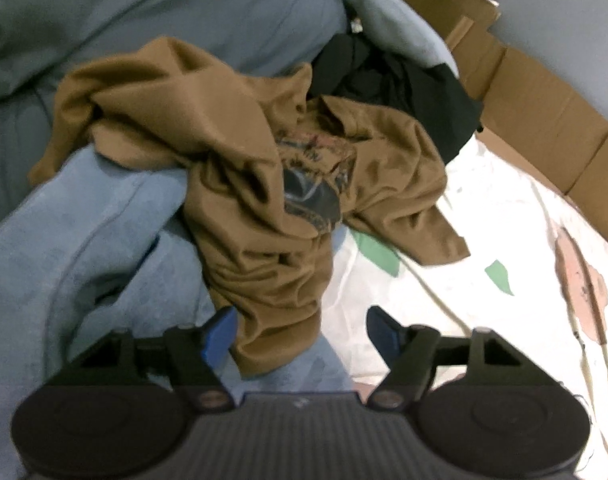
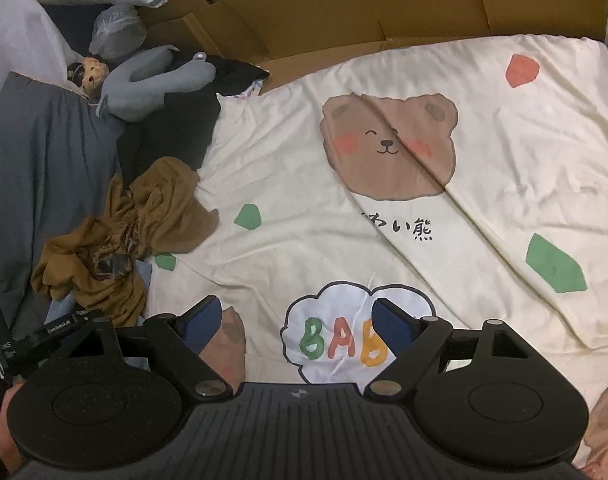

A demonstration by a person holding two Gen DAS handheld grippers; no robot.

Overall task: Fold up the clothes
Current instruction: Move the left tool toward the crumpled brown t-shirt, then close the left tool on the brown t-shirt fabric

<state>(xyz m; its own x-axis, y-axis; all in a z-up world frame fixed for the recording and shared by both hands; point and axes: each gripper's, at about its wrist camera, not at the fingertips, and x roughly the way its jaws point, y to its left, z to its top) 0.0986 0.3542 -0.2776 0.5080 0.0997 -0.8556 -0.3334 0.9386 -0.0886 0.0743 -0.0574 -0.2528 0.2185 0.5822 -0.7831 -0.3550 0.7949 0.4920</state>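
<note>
- Left tongs (image 1: pixel 299 334) gaped wide, gripping nothing, with the near hem of the crumpled brown shirt (image 1: pixel 259 200) lying between the blue pads (image 1: pixel 217 338).
- Shirt heaped partly on a blue towel (image 1: pixel 83 248), partly on the bear-print bed sheet (image 2: pixel 344 220).
- Right tongs (image 2: pixel 295 324) spread wide, empty, above the sheet.

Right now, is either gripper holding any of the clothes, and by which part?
Nothing is held. The left gripper stands open over the brown shirt's lower edge; the right gripper is open above the bedsheet.
</note>
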